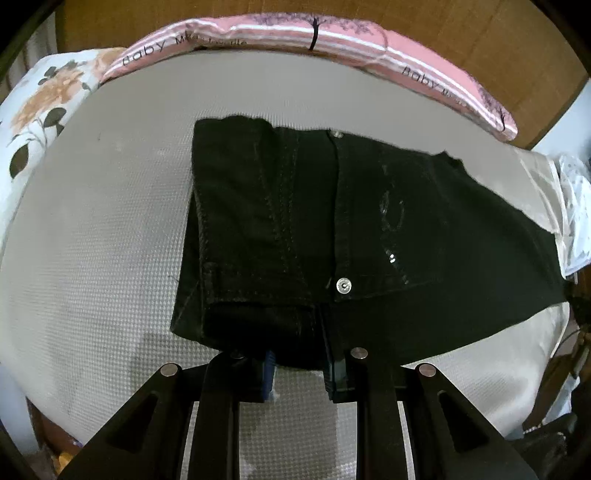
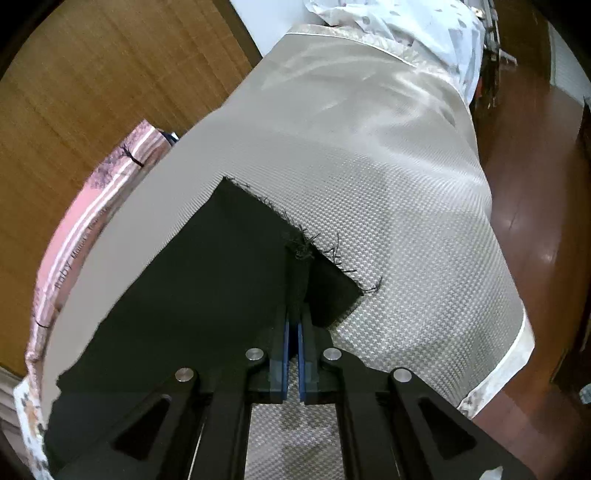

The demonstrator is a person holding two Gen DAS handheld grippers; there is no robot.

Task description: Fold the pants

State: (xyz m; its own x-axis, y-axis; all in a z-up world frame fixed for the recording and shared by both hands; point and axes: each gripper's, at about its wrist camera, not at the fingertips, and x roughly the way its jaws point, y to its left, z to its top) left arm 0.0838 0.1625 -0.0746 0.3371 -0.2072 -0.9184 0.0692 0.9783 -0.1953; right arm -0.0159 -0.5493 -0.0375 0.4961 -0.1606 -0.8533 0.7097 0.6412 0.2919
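Wood-panelled wall [image 1: 461,44] stands behind a bed; polished dark wooden floor [image 2: 535,206] shows beside it in the right wrist view. The bed carries a beige woven bedcover [image 1: 92,229] with a fine diamond-textured weave and a satin sheen toward its piped edge. A pink striped plastic-wrapped package [image 1: 295,31], long and printed with lettering and tree motifs, runs along the far side. A white floral-print pillow [image 1: 33,110] with orange blooms and dark leaves sits at the far left corner.

The black denim pants [image 1: 369,221] lie flat on the bedcover, partly folded: layered panels with visible seam stitching at left, a single leg stretching right. A sequinned patch glints near a round silver metal rivet button [image 1: 343,285]. The leg hem is raw and frayed, with loose threads.

The left tongs [image 1: 301,373] stand spread apart at the near edge of the folded pants, one blue-padded finger on either side of that edge. The right tongs [image 2: 294,328] are clenched on a pinched ridge of the pants near the frayed hem.
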